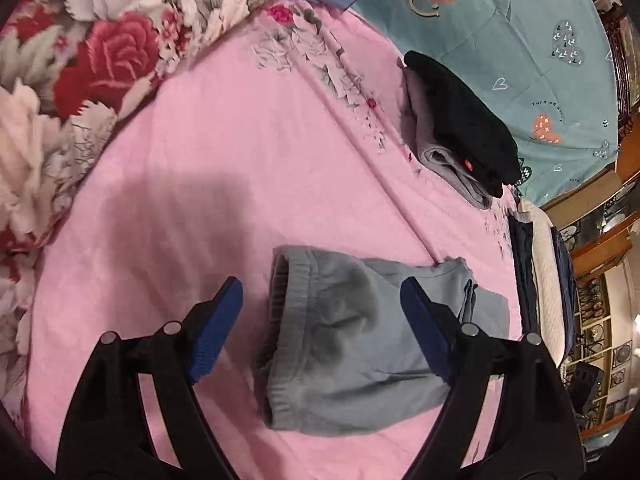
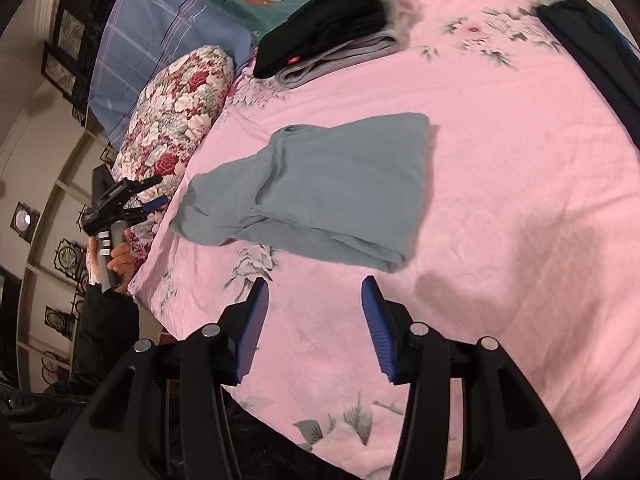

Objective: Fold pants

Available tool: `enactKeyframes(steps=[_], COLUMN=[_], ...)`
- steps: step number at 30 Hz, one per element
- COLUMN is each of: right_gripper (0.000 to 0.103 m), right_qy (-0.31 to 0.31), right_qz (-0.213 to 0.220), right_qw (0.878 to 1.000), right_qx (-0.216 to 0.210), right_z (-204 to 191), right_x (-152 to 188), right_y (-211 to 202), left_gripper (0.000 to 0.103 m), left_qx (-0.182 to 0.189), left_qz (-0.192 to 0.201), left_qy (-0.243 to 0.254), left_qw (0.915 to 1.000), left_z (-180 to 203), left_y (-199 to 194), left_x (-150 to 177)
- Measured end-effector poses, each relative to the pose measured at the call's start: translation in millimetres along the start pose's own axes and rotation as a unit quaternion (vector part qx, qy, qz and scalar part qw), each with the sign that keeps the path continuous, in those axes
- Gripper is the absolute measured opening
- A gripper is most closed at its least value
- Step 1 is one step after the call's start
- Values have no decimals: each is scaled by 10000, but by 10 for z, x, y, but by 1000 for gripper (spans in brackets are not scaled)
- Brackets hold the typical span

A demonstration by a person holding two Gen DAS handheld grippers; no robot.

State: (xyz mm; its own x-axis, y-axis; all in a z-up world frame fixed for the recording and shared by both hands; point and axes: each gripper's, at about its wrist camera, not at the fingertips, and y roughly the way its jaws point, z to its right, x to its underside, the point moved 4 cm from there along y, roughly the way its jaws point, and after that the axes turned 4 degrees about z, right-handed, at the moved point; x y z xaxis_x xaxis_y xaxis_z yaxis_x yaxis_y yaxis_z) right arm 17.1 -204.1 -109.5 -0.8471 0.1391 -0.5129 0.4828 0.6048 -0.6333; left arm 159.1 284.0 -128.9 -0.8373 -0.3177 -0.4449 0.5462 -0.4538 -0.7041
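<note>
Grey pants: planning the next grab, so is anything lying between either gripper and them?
Nothing visible. The right gripper, open, has only bare pink sheet before the grey pants; the open left gripper hangs directly over them.

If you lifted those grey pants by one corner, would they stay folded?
Probably not. The grey pants lie in soft, rumpled layers, so they would likely droop and unfold. The cloth looks light, and should slide easily on the pink sheet.

A home bedroom. A bed spread with a pink floral sheet (image 2: 500,168) fills both views, with a rolled red-and-white rose-print quilt (image 1: 80,80) at ten o'clock and a teal heart-patterned blanket (image 1: 520,40) at one o'clock. Folded black and grey clothes (image 1: 460,128) lie stacked on the sheet; carved wooden shelving (image 1: 600,312) stands at three o'clock.
</note>
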Motion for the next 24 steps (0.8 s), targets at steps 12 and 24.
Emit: enactKeyframes(steps=[12, 24], right_gripper=[49, 49], right_qy=[-23, -107], right_qz=[-141, -348], right_qw=[9999, 9993], right_qx=[46, 64], right_z=[-172, -311], right_x=[-57, -31], right_y=[154, 289], left_gripper=[84, 22], left_qx=[258, 364], left_qz=[-839, -630], left_qy=[781, 421], left_qw=[9931, 9965], left_z=[241, 271], left_y=[245, 305], left_x=[527, 502])
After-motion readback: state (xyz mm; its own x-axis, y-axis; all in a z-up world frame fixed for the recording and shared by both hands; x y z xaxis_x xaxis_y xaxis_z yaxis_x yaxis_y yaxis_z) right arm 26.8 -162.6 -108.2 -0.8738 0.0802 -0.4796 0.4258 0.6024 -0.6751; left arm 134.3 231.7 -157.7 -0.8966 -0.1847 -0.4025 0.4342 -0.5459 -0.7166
